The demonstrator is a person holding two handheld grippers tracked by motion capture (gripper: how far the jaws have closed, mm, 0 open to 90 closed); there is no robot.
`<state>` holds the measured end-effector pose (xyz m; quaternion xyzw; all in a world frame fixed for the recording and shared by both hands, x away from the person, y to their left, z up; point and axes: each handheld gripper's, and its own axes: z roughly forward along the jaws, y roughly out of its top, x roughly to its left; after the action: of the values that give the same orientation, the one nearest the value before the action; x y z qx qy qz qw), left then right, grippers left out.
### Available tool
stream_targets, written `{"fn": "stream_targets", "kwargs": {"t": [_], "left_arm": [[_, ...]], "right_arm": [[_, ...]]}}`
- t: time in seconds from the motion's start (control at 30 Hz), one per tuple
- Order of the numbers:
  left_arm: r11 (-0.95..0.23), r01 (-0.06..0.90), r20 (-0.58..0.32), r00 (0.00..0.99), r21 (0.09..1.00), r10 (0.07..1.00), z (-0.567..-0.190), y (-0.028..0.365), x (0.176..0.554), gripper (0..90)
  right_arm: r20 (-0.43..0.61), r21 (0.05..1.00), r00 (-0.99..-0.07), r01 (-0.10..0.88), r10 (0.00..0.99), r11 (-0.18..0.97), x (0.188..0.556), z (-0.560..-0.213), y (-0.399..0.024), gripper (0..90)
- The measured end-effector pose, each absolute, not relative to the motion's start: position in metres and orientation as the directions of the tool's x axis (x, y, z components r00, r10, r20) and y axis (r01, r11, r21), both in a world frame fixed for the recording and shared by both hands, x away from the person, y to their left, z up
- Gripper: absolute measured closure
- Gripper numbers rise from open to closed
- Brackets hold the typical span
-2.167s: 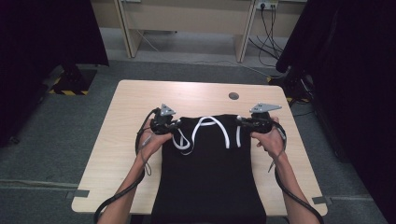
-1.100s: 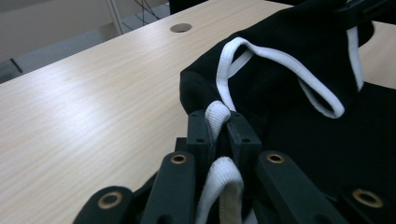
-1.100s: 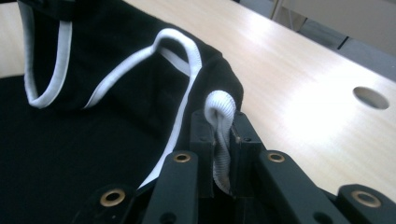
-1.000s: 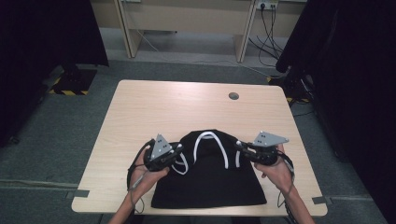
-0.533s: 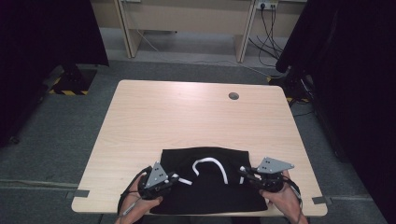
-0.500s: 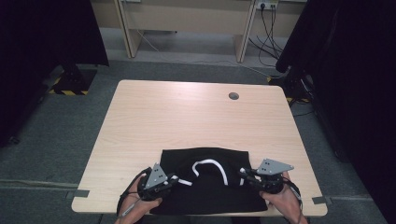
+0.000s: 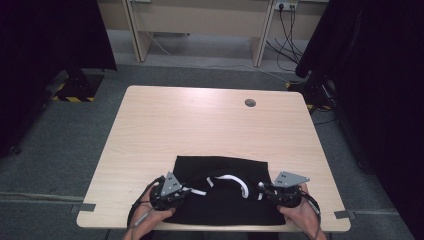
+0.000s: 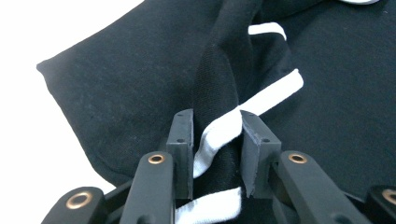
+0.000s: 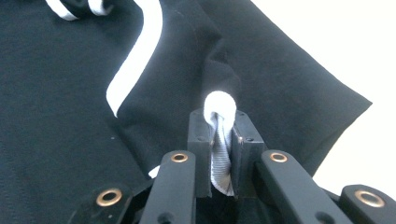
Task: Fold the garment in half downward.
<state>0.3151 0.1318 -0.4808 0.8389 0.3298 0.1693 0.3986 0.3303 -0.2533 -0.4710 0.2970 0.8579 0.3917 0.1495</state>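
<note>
Fabric has come back toward you: the black garment point(image 7: 225, 192), which lay stretched up the middle of the table point(image 7: 210, 120) two seconds ago, is now doubled into a short block at the near edge, its far half pulled over the near half. You have drawn both hands in with it. Your left gripper point(image 7: 172, 192) sits at the block's left end, jaws narrowed onto a bunch of black cloth with a white stripe point(image 8: 261, 100) running through the pinch. Your right gripper point(image 7: 280, 192) sits at the right end, clamped on a loop of the white stripe and the cloth under it. The fold looks made, so I judge the step close to done: lay the held edge flat and square with the layer beneath before you let go, or the top layer may spring back.
</note>
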Motion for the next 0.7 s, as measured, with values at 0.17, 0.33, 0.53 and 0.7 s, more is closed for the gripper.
{"fn": "stream_targets", "kwargs": {"t": [0.17,0.33,0.53,0.7], "left_arm": [[-0.430,0.445,-0.025,0.717,0.786,0.697,-0.480,0.132,0.333,59.7],[-0.430,0.405,0.014,0.715,0.807,0.699,-0.469,0.126,0.328,36.9],[-0.430,0.388,0.027,0.717,0.815,0.697,-0.460,0.112,0.332,27.4],[-0.448,0.385,0.028,0.733,0.807,0.680,-0.464,0.103,0.340,36.0]], "right_arm": [[0.029,0.765,-0.751,0.441,0.660,0.469,0.351,-0.471,-0.260,69.4],[0.045,0.788,-0.734,0.443,0.678,0.427,0.352,-0.451,-0.262,50.4],[0.037,0.780,-0.755,0.431,0.654,0.454,0.356,-0.430,-0.250,42.1],[0.040,0.722,-0.765,0.467,0.643,0.510,0.376,-0.434,-0.232,39.8]]}}
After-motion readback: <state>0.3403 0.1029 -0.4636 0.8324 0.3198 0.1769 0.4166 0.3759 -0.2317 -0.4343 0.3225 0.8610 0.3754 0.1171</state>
